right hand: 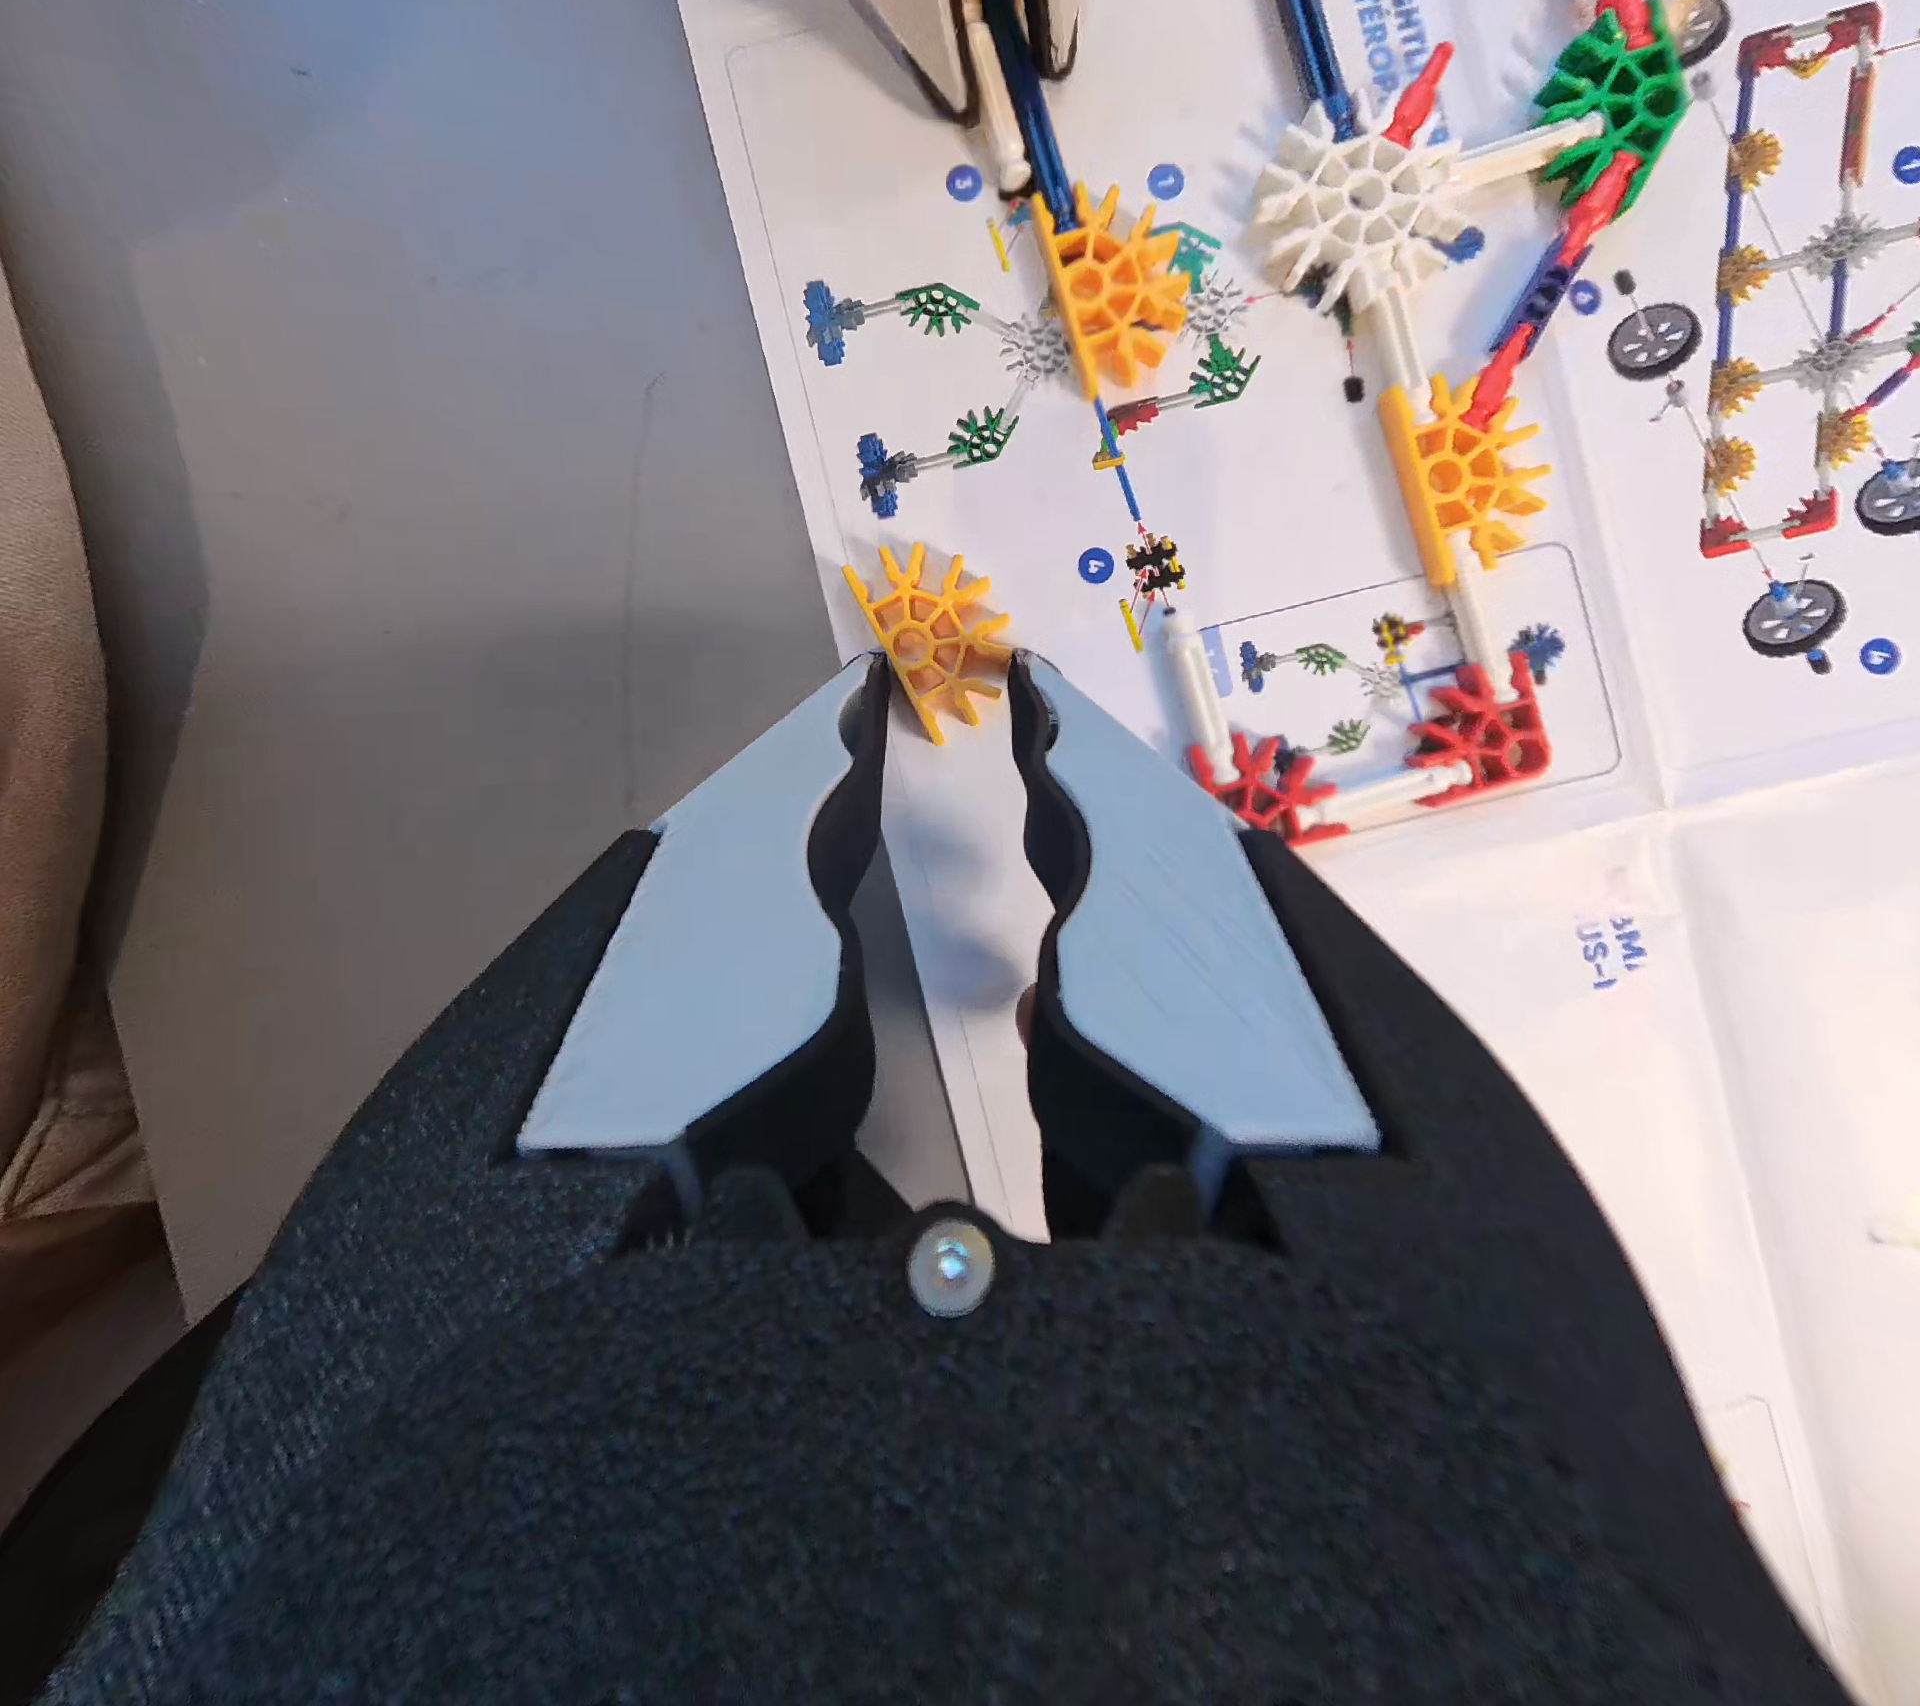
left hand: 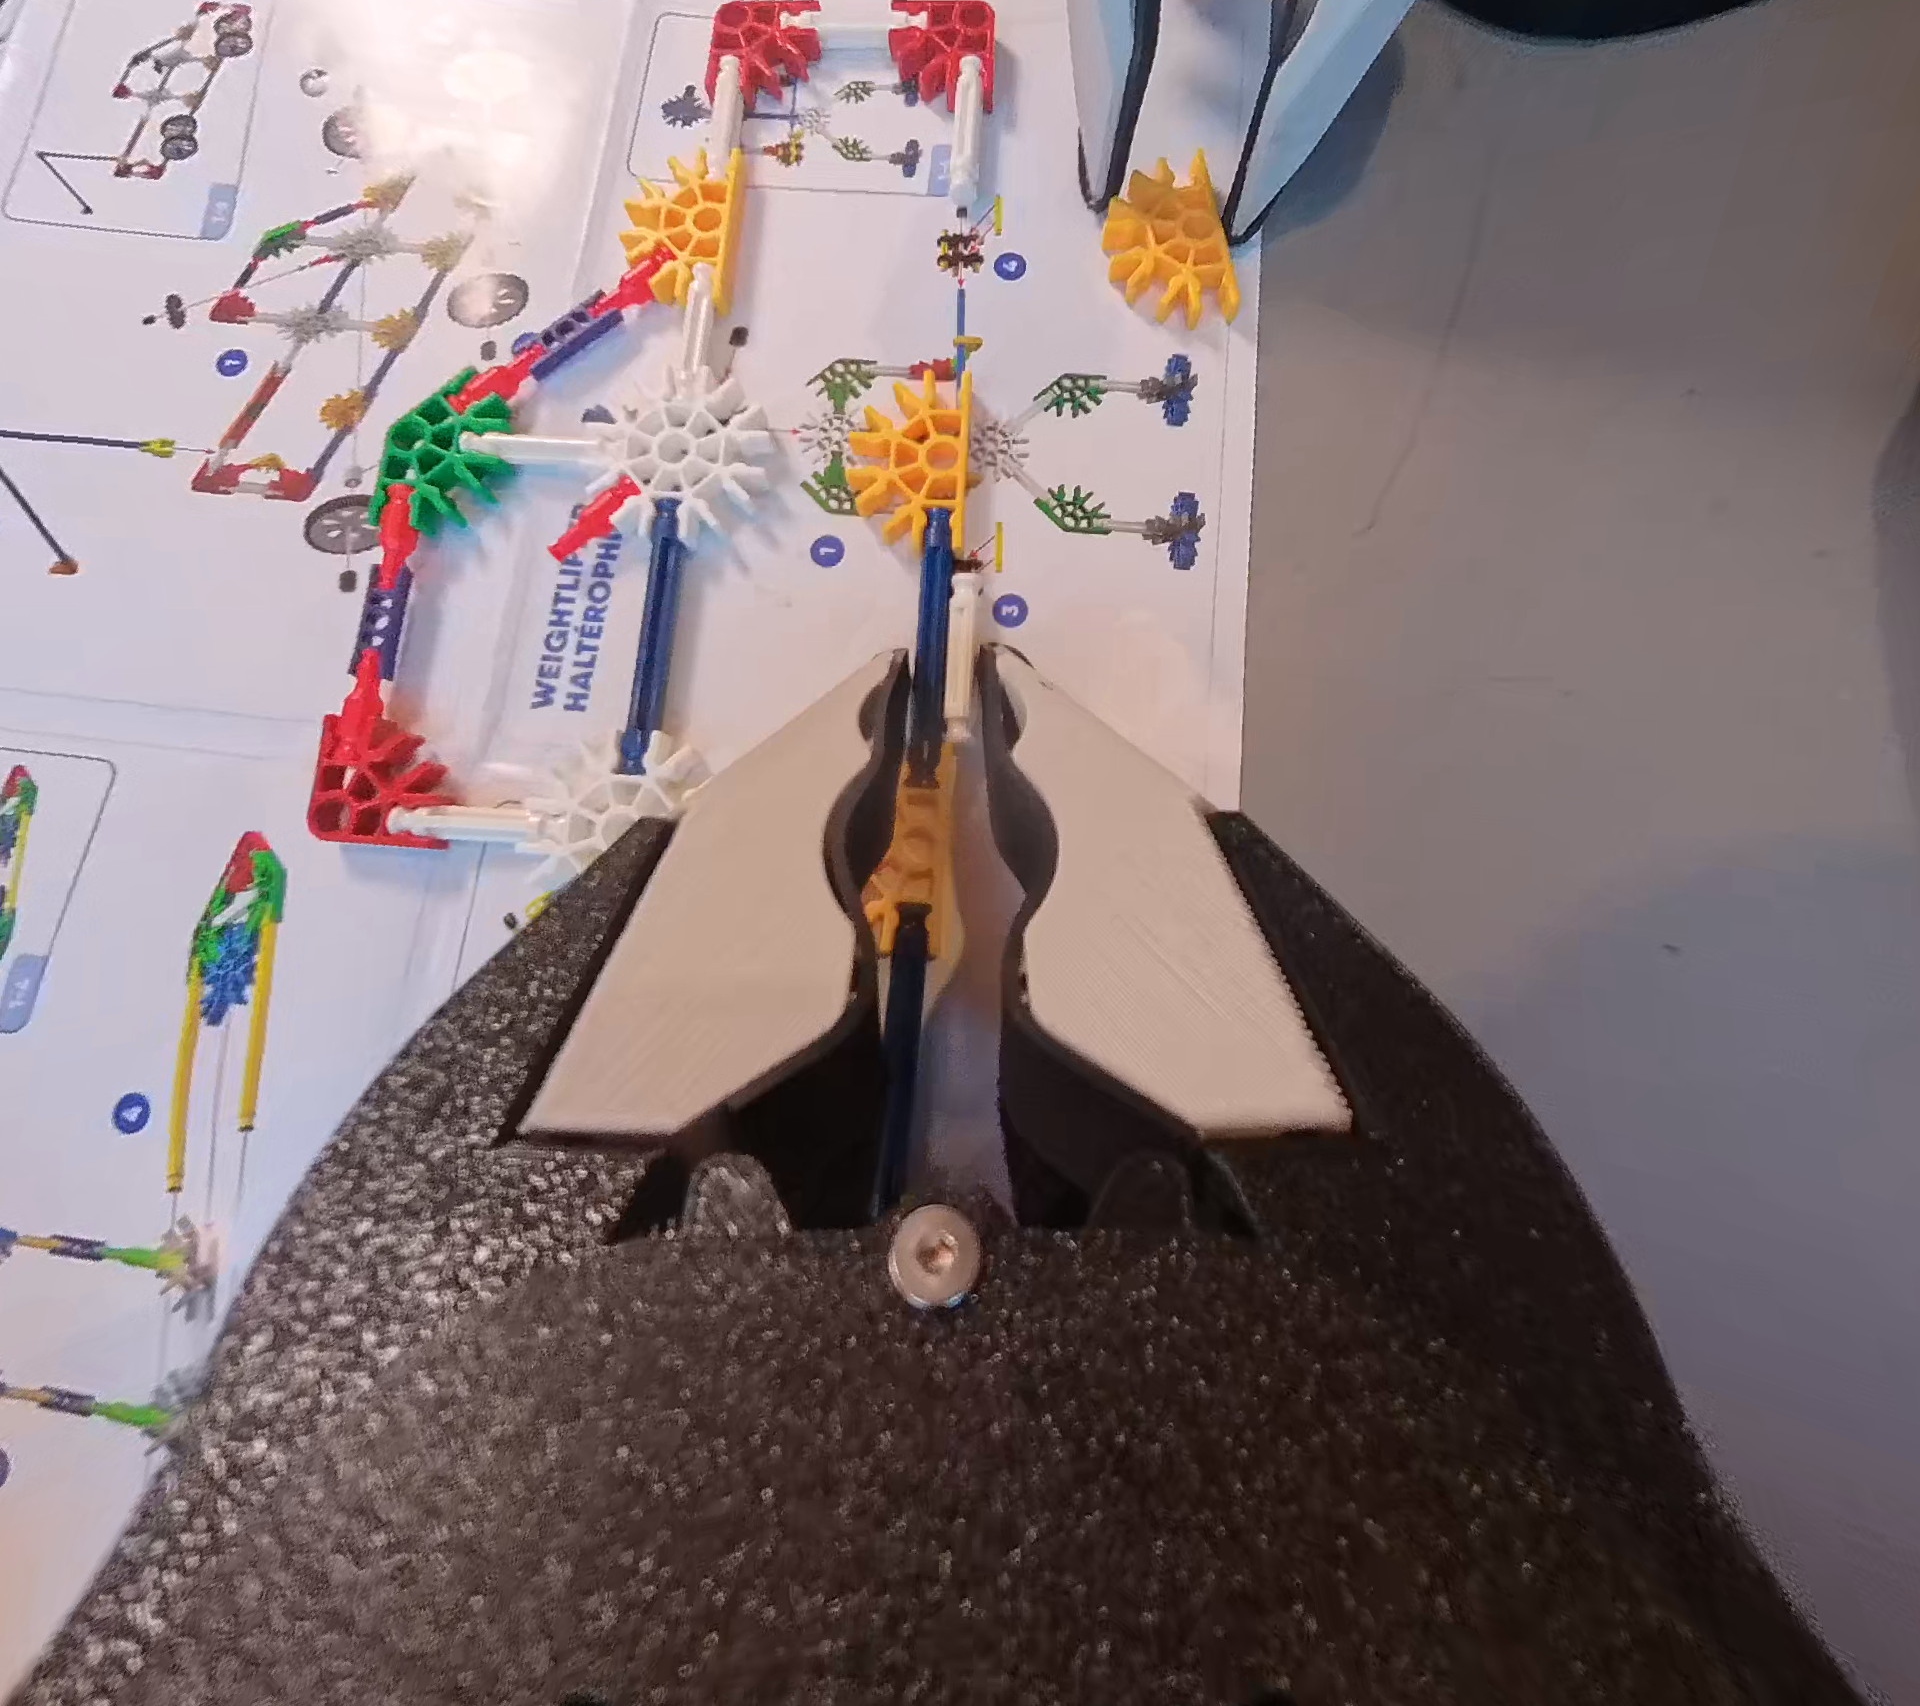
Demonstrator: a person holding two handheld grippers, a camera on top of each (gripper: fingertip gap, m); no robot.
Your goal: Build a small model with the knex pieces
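While our left gripper (left hand: 943,669) clamps a blue rod (left hand: 932,607) together with a short white rod (left hand: 963,648), our right gripper (right hand: 945,669) stands with its jaws parted around a loose yellow connector (right hand: 928,633). In the left wrist view the left jaws are drawn nearly together; the blue rod runs back between them, past a second yellow piece (left hand: 914,846) lodged deeper in the throat, and forward out of the tips into another yellow connector (left hand: 914,456) lying on the instruction sheet (left hand: 1101,513). The white rod sits just right of the blue one, against the right jaw.

In the right wrist view the loose connector lies flat on the sheet's edge, between and slightly ahead of the right fingertips (right hand: 878,690). Both tips appear to touch its sides, though we cannot tell whether they press it. The grey table (right hand: 416,409) lies left of those jaws.

Beyond and left of the left jaws we see a larger assembly on the sheet: a white hub (left hand: 681,446), a green connector (left hand: 442,451), red corner pieces (left hand: 764,41), one more yellow connector (left hand: 686,228) and another blue rod (left hand: 649,628) joined by white, red and purple rods. Far ahead and right of the left jaws, the right gripper straddles the loose connector (left hand: 1172,243).
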